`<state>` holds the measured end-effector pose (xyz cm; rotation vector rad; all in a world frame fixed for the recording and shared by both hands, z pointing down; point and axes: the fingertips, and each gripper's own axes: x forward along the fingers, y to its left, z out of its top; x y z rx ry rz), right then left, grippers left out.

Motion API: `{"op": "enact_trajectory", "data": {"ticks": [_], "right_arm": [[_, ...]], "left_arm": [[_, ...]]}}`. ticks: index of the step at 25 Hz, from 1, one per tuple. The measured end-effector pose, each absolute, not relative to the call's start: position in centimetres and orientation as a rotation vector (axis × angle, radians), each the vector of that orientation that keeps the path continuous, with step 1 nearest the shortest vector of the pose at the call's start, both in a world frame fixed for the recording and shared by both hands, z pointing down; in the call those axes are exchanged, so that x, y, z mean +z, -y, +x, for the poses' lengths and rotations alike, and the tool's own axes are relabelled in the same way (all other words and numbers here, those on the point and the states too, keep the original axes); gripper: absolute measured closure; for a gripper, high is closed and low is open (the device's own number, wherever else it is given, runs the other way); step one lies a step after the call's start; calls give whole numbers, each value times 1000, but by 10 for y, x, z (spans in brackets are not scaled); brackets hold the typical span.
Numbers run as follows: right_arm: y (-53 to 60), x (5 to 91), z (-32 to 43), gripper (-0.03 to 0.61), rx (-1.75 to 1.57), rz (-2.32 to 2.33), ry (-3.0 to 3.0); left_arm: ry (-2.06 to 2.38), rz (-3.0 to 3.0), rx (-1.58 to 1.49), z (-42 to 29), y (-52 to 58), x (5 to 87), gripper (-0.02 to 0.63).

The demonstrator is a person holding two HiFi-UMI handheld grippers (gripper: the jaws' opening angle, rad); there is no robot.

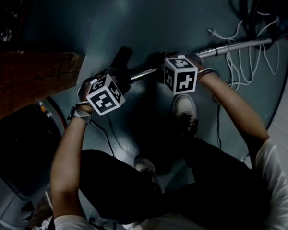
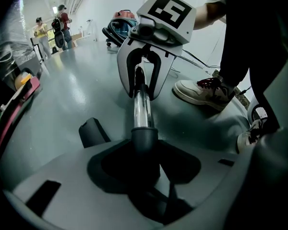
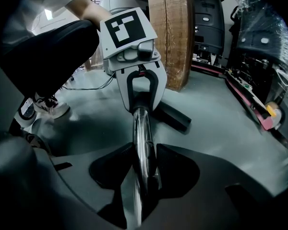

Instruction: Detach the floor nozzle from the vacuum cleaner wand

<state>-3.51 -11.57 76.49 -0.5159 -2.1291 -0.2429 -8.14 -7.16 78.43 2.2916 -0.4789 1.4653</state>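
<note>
The chrome wand (image 1: 240,45) lies low over the grey floor and runs left to the black floor nozzle (image 1: 122,57). My left gripper (image 1: 121,78) is shut on the grey collar (image 2: 144,137) where the nozzle's neck meets the tube. My right gripper (image 1: 173,67) is shut on the bare chrome tube (image 3: 143,143) a little further up the wand. Each gripper faces the other along the tube: the right gripper (image 2: 140,86) shows in the left gripper view, and the left gripper (image 3: 141,98) in the right gripper view, with the nozzle bar (image 3: 175,116) behind it.
A wooden beam (image 1: 33,75) lies to the left of the nozzle. White cables (image 1: 237,61) trail by the wand's far end. The person's shoe (image 1: 185,109) stands just below the wand. A canister vacuum (image 2: 121,24) and two people (image 2: 62,23) are far off.
</note>
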Motion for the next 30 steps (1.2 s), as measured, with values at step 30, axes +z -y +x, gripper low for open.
{"op": "enact_trajectory", "data": {"ticks": [30], "right_arm": [[117,776,-45,413,-303,-536,2068]], "left_arm": [[599,2139,1449,-91,78,785,433]]}}
